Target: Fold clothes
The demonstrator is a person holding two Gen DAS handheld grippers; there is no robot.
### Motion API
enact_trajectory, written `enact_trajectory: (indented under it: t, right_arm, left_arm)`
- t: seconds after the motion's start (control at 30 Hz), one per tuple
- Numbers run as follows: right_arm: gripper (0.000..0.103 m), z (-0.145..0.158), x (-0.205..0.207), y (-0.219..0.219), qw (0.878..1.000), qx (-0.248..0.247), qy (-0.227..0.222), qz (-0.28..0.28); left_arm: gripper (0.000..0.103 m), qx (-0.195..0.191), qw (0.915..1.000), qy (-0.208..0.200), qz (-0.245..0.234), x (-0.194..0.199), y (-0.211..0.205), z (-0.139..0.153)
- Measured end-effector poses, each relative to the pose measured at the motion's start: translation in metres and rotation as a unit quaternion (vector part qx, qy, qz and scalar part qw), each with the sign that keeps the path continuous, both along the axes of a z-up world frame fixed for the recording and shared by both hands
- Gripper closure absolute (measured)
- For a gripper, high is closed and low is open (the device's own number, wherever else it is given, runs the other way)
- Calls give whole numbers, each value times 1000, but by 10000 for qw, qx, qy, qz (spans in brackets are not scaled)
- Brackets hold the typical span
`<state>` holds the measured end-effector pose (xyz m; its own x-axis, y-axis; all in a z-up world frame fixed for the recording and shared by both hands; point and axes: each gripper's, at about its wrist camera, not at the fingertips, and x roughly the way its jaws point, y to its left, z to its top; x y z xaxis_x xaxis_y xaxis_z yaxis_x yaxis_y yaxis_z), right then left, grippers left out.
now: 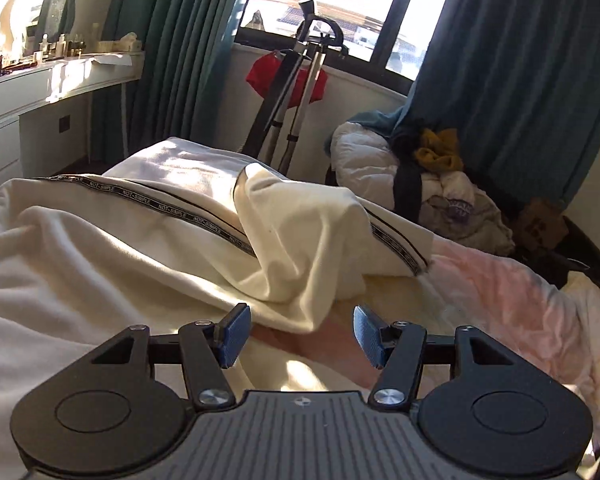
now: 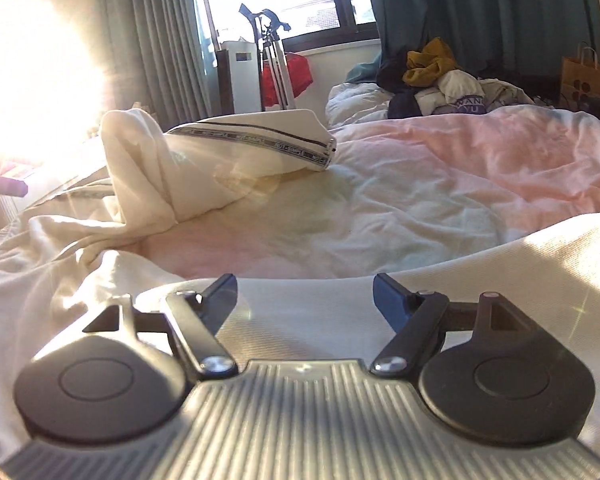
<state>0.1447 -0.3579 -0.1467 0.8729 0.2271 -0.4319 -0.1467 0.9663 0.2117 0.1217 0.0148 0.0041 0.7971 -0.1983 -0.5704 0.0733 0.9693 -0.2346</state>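
On the bed (image 1: 520, 280) the cream garment (image 1: 148, 240) lay half-folded, so we held both tools clear: left gripper (image 1: 300, 336) parted and empty, right gripper (image 2: 305, 304) wide over its near edge.

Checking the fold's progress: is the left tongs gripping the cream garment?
No, the left tongs stand open, with the cream garment just beyond them.

Black tape (image 1: 204, 222) along the seam of the cream garment (image 1: 140, 248): repeated white lettering "NOT-SIMPLE", legible in the left wrist view and partly in the right wrist view. White shirt (image 2: 466, 98) in the clothes pile (image 2: 440, 80) behind the bed: purple print, only "WAN" and "YU" readable, the rest hidden in folds. Paper bag (image 2: 586, 78): dark dot emblem, no words.
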Motion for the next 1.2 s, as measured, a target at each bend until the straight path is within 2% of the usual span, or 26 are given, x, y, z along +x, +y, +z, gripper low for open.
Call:
enact_trajectory:
  t: [0.03,0.13,0.2,0.27,0.4,0.5,0.57,0.67,0.8,0.87,0.93,1.0,1.1,1.13,1.2]
  right_arm:
    - [26,2,-2,1,10000,-49,-38,8]
    - [26,6,-8,4,9995,-309,-116,23]
    - [26,10,-7,6,9984,-563,-25,-36]
    - [26,17,-10,4,9989,-470,17,-69]
    - [26,24,1,18,9970,-747,115,170]
    - [26,25,35,43,9913,-1225,207,441]
    - [26,24,62,63,9844,-1650,177,592]
    - [26,19,107,102,9687,-2331,153,840]
    - [26,14,164,145,9663,-2341,259,1038]
    - [27,13,186,162,9687,-2252,310,994]
    - [27,14,202,174,9729,-2109,344,884]
    - [36,14,211,177,9748,-2027,414,837]
    - [77,17,220,179,9685,-2239,790,753]
    - [82,20,219,179,9657,-2345,847,725]
    - [85,29,214,179,9530,-2832,865,644]
  left_arm:
    - [43,123,9998,-64,-105,-9,-4,-4]
    - [43,169,9995,-183,-204,-28,-2,-20]
    - [43,-135,9997,-39,-219,-29,10,-32]
    - [43,-425,9988,75,-224,-26,24,-41]
    - [43,-349,9988,-188,-272,-19,38,-51]
    - [43,-636,9976,-47,-264,-1,49,-58]
    - [43,-864,9957,-148,-282,8,55,-61]
    - [43,-933,9945,-352,-321,14,61,-69]
    - [43,-1326,9895,-250,-510,28,72,-91]
    - [43,-1663,9849,-170,-447,37,82,-99]
    - [43,-1805,9830,-136,-314,44,89,-104]
    - [45,-1657,9860,-142,-132,48,95,-106]
    - [46,-1862,9825,8,81,52,106,-110]
    - [46,-1923,9813,20,111,52,108,-110]
    - [46,-1909,9816,-10,105,50,109,-107]
